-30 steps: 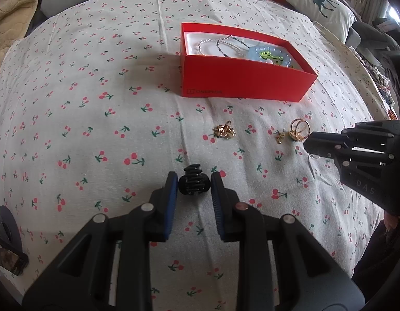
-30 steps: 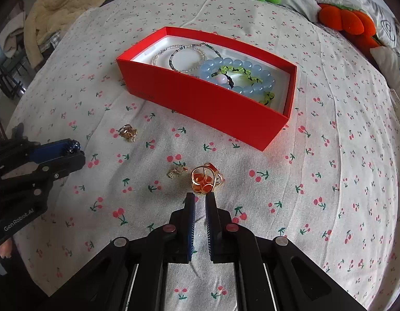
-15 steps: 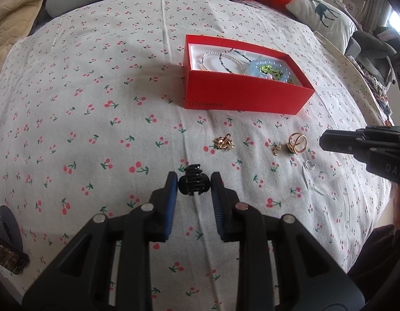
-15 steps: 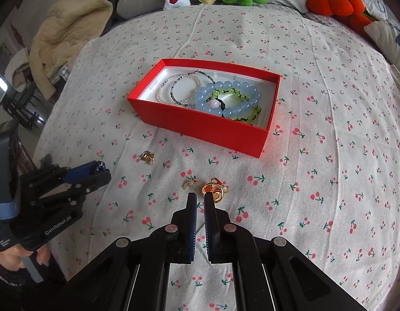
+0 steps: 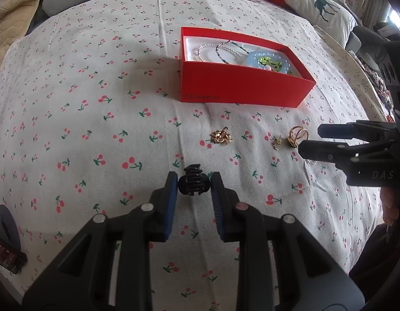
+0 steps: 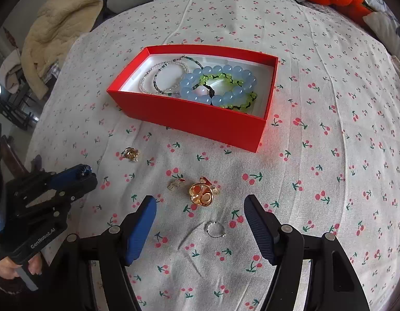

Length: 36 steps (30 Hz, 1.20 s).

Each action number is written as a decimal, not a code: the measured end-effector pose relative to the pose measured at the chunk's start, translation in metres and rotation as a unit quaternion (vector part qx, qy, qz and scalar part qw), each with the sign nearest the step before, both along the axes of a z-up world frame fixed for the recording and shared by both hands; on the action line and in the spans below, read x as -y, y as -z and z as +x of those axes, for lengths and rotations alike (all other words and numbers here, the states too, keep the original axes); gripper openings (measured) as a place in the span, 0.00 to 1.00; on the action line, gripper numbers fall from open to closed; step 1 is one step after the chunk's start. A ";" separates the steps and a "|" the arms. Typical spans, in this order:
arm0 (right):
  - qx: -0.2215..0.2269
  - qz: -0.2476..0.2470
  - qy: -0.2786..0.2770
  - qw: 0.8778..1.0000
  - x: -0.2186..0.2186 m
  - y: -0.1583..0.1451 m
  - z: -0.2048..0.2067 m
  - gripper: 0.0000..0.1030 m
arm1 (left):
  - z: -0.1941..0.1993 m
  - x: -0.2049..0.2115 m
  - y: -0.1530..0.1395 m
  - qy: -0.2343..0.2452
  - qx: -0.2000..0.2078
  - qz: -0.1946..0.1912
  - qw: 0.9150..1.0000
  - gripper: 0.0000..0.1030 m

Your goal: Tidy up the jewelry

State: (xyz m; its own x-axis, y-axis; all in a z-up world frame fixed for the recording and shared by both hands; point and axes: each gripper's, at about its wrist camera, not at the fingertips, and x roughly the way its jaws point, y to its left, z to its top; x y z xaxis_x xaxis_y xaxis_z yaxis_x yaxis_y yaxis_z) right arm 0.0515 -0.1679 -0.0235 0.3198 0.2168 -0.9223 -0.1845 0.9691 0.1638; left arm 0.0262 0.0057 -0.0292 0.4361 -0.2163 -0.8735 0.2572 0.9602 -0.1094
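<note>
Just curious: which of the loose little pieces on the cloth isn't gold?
The thin silver ring, lying nearest the open right gripper. The big ring, small charm and cluster are gold.

The bedspread (image 6: pixel 329 103) is off-white with small red cherries on green stems. The box (image 6: pixel 200 116) is bright red outside and white inside, holding a pale blue bead bracelet (image 6: pixel 218 83) and a neon green one (image 6: pixel 241 101). The hair claw (image 5: pixel 194 184) is black, the rings (image 6: pixel 203 194) gold.

In the left wrist view the right gripper (image 5: pixel 310 140) hides most of the silver ring (image 5: pixel 311 161). The tiny gold charm (image 6: pixel 174 183) is too small to identify, possibly 1 earring.
</note>
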 end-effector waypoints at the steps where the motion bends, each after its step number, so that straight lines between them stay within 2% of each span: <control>1: -0.005 0.003 0.003 1.000 -0.001 0.003 0.002 0.60 | 0.000 0.000 0.000 0.000 -0.001 0.000 1.000 0.27; 5: -0.024 0.017 0.015 0.999 -0.001 0.013 0.008 0.44 | -0.001 0.001 0.002 0.003 -0.002 0.003 1.000 0.27; 10: -0.026 0.027 0.029 0.999 0.002 0.019 0.014 0.22 | -0.001 0.002 0.003 0.006 -0.003 0.005 1.000 0.27; 19: -0.016 0.032 0.038 0.999 0.007 0.004 0.012 0.22 | 0.001 0.001 -0.005 0.001 0.006 -0.002 1.000 0.27; 29: 0.033 0.060 0.049 0.996 0.017 -0.041 0.005 0.22 | 0.015 0.010 -0.038 -0.006 0.036 -0.036 0.999 0.27; 36: 0.054 0.075 0.064 0.994 0.022 -0.058 0.012 0.22 | 0.030 0.025 -0.056 -0.012 0.054 -0.054 0.997 0.27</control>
State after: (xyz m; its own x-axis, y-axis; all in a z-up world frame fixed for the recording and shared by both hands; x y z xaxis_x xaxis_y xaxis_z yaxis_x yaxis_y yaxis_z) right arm 0.0637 -0.1903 0.0348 0.4491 0.3012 -0.8412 -0.0865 0.9517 0.2946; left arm 0.0562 -0.0194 0.0270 0.5330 -0.2950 -0.7930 0.2496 0.9503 -0.1858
